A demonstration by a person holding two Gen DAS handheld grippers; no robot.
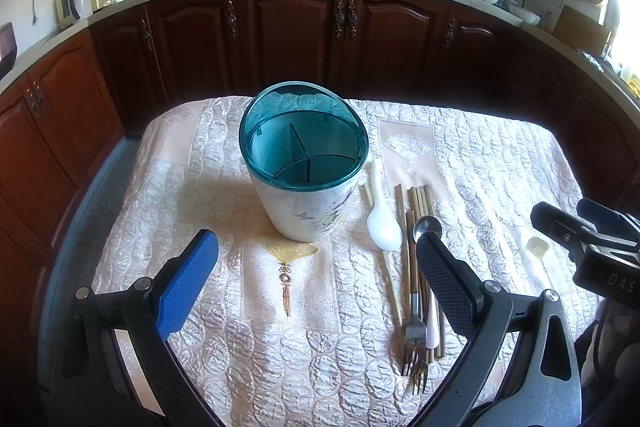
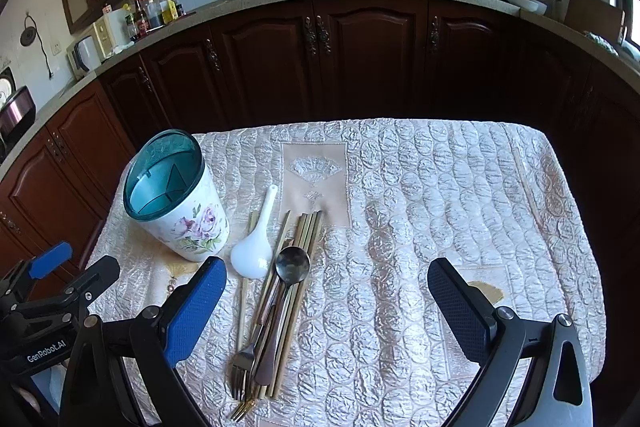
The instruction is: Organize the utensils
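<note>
- While both grippers hang above the near edge of the table (image 2: 460, 187), neither has hold of anything.
- Left gripper (image 1: 318, 251): jaws spread wide, its blue pads (image 1: 188, 283) apart over bare cloth, with the holder straight ahead between them.
- Right gripper (image 2: 326, 277): jaws likewise wide apart, nothing between them but cloth; the utensil pile lies just inside its left finger.
- Holder (image 1: 304, 163): a white floral cup with a teal rim, standing upright on the left half of the table; its inside is split by dividers into compartments, and no utensil shows in them.
- White spoon (image 2: 254, 251): lies just right of the holder, bowl near, handle pointing far.
- Chopsticks (image 2: 308, 231): a bundle lying lengthwise right of the white spoon, with one or two loose sticks beside it.
- Metal spoon (image 2: 292, 265): rests on top of the chopsticks, bowl toward the far side.
- Forks (image 2: 240, 367): two at the near end of the pile, tines pointing near; one silver, one gold-toned lying lower.
- Quilted cloth (image 1: 480, 155) covers the table; dark cabinets (image 2: 360, 59) stand beyond.
</note>
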